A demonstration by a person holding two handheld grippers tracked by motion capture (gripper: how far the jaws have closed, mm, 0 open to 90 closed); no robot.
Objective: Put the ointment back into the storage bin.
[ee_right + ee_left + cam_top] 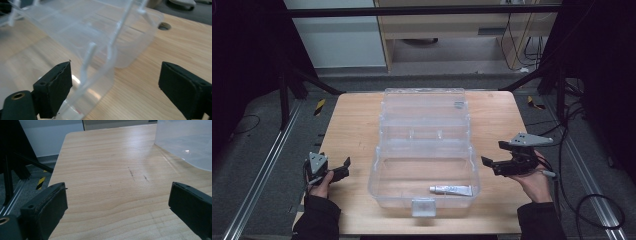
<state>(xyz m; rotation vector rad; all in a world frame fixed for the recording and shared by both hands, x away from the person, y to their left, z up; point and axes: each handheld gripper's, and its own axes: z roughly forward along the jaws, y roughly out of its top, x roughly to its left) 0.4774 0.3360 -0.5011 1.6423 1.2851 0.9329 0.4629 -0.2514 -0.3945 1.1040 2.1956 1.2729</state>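
Observation:
A clear plastic box stands open in the middle of the wooden table, its lid laid back behind it. Inside, near the front wall, lies a small silver tube. My right gripper hovers just right of the box, jaws wide and empty. In the right gripper view the box's clear wall rises close ahead of the right gripper, nearest its left jaw, untouched. My left gripper rests open at the table's left. The left gripper faces bare wood, the box's corner at upper right.
Black frame posts and aluminium rails flank the table on both sides. Cables trail across the floor to the right. A pale cabinet stands beyond the far edge. Bare wood lies to each side of the box.

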